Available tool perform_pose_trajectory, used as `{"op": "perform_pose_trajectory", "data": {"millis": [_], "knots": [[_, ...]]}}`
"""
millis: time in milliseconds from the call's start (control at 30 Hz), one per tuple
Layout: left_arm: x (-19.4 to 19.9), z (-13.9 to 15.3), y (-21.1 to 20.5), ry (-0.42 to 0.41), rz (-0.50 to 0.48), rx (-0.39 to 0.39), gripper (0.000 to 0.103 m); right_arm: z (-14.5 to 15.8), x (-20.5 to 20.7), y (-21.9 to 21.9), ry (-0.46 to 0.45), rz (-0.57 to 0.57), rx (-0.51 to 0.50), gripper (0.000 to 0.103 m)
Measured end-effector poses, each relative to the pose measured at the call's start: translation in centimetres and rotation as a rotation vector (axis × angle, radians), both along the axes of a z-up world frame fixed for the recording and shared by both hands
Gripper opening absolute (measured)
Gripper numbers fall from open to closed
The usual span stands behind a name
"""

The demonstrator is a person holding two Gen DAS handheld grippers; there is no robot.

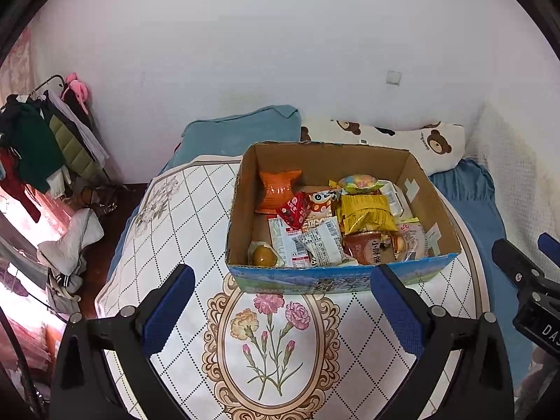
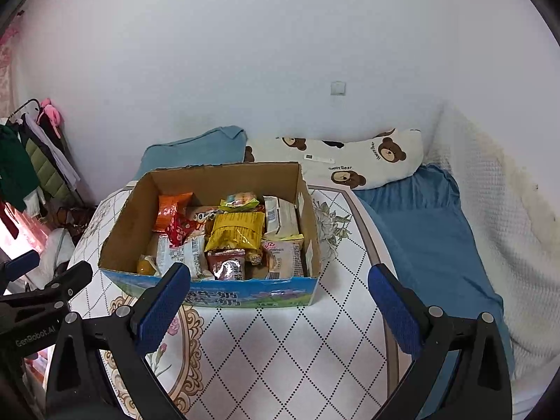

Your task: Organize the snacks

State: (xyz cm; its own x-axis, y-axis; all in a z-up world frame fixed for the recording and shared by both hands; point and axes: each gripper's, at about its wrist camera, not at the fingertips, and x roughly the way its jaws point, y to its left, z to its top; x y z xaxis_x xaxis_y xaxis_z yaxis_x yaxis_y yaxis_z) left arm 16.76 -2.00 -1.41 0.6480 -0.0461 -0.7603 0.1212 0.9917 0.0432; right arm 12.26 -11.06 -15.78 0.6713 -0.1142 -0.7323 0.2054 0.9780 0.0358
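Cardboard box on tabletop, toward rear; snack packets in box, piled mostly to its right half. Two pillows behind tabletop, against wall; bed to right, clothes rack far left.

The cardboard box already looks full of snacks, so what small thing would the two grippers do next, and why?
Probably back away. All the visible snacks lie inside the cardboard box, none on the table, and both the left gripper and right gripper are open and empty.
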Motion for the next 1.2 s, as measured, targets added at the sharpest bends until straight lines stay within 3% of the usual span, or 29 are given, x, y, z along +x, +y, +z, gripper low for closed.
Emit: {"op": "perform_pose_trajectory", "data": {"millis": [1200], "knots": [[-0.32,-0.27,-0.26,0.010,-0.015,-0.004,0.103,-0.59,-0.35,-0.27,0.012,0.021,0.028,0.103]]}}
